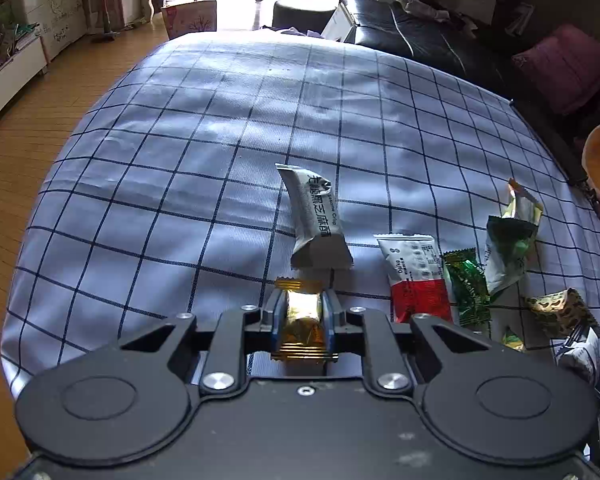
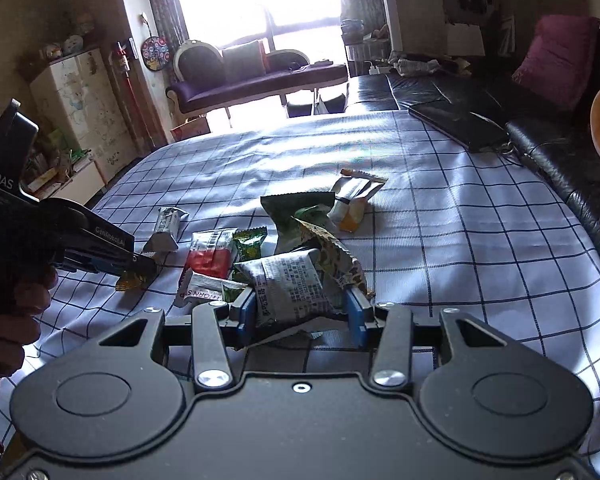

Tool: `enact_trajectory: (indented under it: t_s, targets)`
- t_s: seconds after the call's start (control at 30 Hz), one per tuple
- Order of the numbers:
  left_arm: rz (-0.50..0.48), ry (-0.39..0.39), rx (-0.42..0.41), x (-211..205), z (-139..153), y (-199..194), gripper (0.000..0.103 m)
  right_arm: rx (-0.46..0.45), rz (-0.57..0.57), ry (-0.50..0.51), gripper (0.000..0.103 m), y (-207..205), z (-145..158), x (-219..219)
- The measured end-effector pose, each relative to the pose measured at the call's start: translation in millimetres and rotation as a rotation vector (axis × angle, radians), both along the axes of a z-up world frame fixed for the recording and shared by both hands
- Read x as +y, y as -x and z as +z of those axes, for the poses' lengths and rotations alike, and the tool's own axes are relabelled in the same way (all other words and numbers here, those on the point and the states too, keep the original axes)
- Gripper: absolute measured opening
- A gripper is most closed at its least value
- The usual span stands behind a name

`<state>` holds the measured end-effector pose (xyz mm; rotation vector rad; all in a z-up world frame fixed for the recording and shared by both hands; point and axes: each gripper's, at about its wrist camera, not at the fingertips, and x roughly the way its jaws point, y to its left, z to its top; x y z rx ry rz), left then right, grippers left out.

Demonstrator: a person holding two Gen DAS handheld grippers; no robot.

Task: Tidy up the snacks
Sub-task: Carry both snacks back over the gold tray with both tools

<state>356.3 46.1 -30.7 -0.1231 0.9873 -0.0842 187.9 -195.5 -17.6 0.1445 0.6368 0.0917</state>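
Note:
My left gripper (image 1: 302, 298) is shut on a gold-wrapped candy (image 1: 303, 316) just above the checked tablecloth (image 1: 172, 168). The right wrist view shows the same gripper (image 2: 142, 262) from the side, with the gold candy (image 2: 129, 281) at its tips. Ahead of it lies a grey sesame bar (image 1: 316, 220). To the right are a white-and-red packet (image 1: 414, 276), a green candy (image 1: 466, 290) and a green-and-white bag (image 1: 508, 248). My right gripper (image 2: 300, 306) is shut on a grey-white printed packet (image 2: 290, 284) over the pile of snacks.
A leopard-print packet (image 2: 336, 256) and a white-and-orange bag (image 2: 354, 200) lie behind the held packet. A black flat case (image 2: 460, 128) rests at the table's far right edge beside a black sofa (image 2: 560, 160). A person's hand (image 2: 12, 304) grips the left tool.

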Motion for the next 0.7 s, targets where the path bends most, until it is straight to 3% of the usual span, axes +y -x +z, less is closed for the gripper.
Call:
enact_trajectory:
  t_s: [0.17, 0.43, 0.7]
  targets:
    - [-0.018, -0.010, -0.065, 3.7, 24.9, 15.6, 0.017, -0.009, -0.003, -0.016, 0.053, -0.3, 1.1, -2.4]
    - [-0.081, 0.014, -0.101, 6.3, 60.7, 66.9, 0.017, -0.027, -0.028, -0.044, 0.053, 3.7, 12.1, -6.4]
    - [-0.125, 0.003, -0.046, 10.9, 65.7, 125.2, 0.018, 0.025, 0.006, -0.048, 0.053, 24.4, 24.1, -2.9]
